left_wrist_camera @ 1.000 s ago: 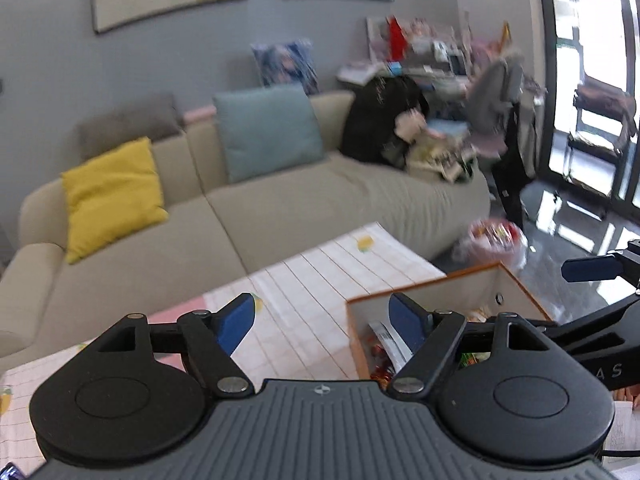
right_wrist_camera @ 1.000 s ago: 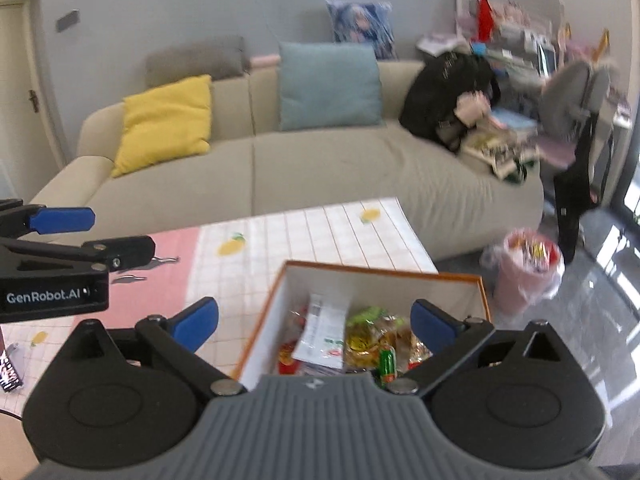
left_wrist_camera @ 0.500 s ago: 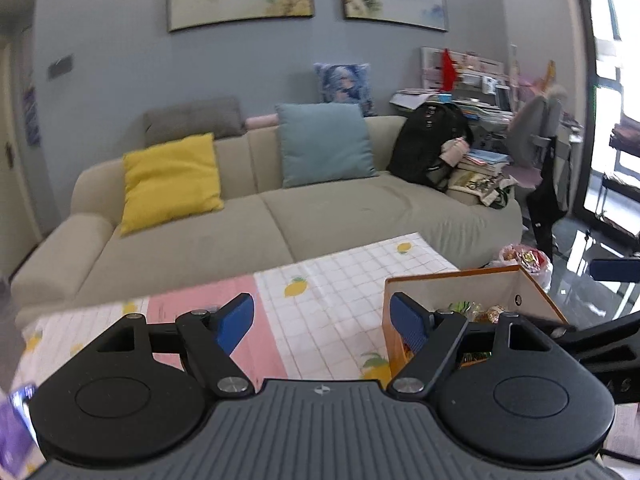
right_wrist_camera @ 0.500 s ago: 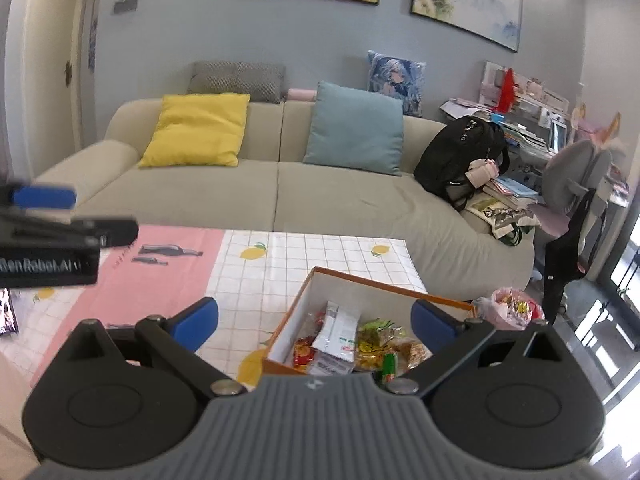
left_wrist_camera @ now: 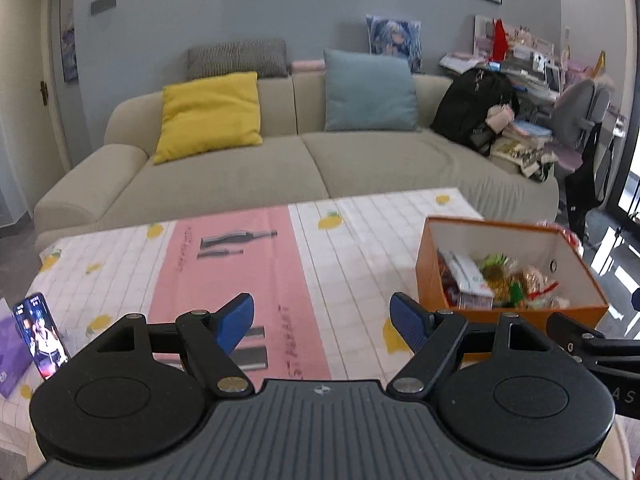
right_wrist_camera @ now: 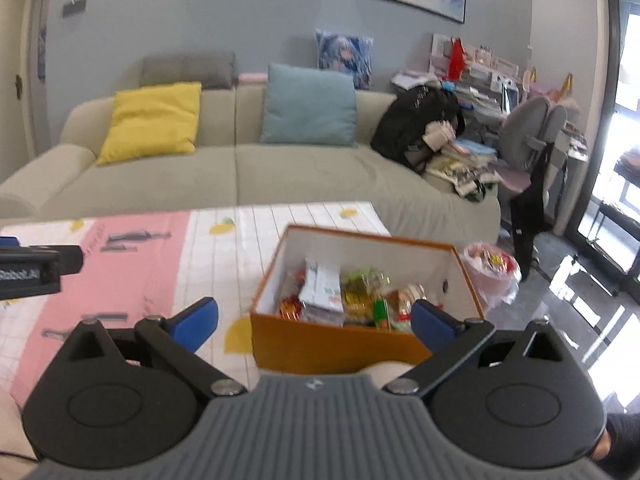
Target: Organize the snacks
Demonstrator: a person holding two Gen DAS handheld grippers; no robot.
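While both grippers hang above the table, nothing held in either. Left gripper [left_wrist_camera: 322, 320]: jaws spread wide, empty, over the pink strip of the tablecloth [left_wrist_camera: 248, 264]. Right gripper [right_wrist_camera: 314, 318]: jaws likewise spread wide and empty, just in front of the near wall of the orange box [right_wrist_camera: 332, 346].

Snacks [right_wrist_camera: 348, 294] piled loose inside the box: a white packet leaning at the left, yellow and green wrappers in the middle, red-marked ones to the right. Jumbled, no rows visible. Box sits at the right end of the table, close to the edge, open at the top. No snack seen on the cloth outside the box in either view.

Phone [left_wrist_camera: 40, 334] propped at the far left of the table, showing a lit screen, beside something purple. Sofa [left_wrist_camera: 280, 168] behind with yellow and blue cushions.

Step in hand: hard to settle. Fits either a pause before reaching into the box to sort its contents, or a withdrawal with everything already gathered in. Pictures do not decide between these.

Any reach into the box would call for a top-down approach past the high walls and a light pinch on crinkly wrappers.
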